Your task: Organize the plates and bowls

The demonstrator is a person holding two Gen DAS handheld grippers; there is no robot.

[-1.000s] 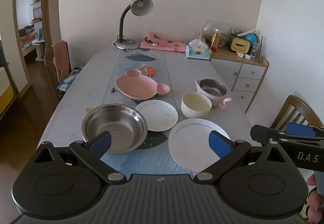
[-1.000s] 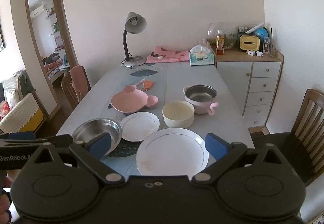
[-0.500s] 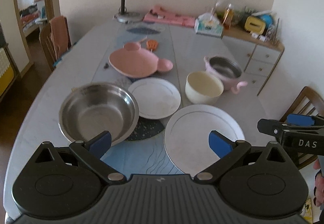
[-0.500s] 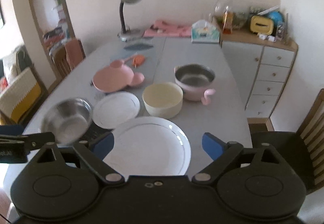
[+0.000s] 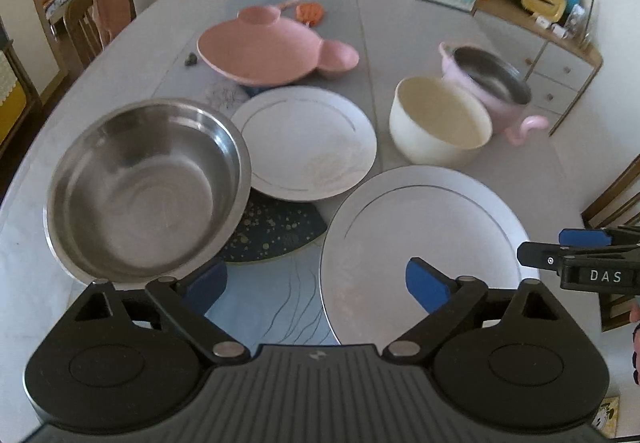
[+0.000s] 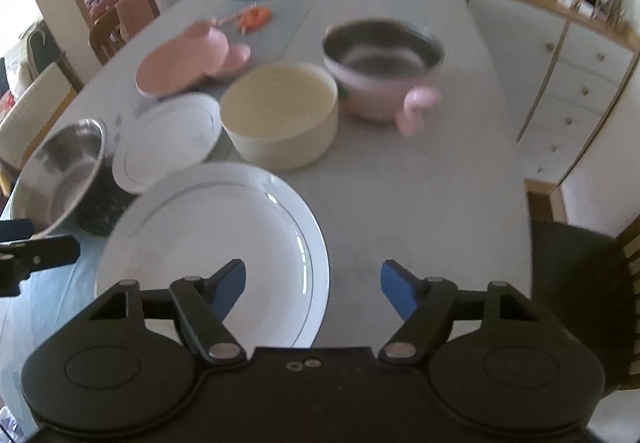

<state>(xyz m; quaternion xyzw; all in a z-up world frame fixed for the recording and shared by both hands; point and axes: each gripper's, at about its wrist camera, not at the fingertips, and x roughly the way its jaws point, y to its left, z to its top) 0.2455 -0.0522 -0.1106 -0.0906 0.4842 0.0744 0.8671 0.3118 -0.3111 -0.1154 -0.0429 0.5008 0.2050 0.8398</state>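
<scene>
Left gripper [image 5: 316,281]: jaws wide, just narrowing a little, holding nothing; hovering over the gap between steel bowl and large plate.
Right gripper [image 6: 312,285]: jaws partly apart, just closing, nothing gripped; left pad above the large plate's right part, right pad over bare bench [image 6: 420,203].
Steel bowl [image 5: 146,189]: near left of bench.
Large plate [image 5: 424,239]: nearest, right of steel bowl.
Small plate [image 5: 306,143]: behind, between both.
Cream bowl [image 5: 440,121]: beside pink pot [image 5: 486,85].
Pink eared plate [image 5: 268,47]: farther back.

Black gripper [image 5: 316,283] bodies, blue pads [image 5: 424,285] (silver pivot screws), white "DAS" lettering.
</scene>
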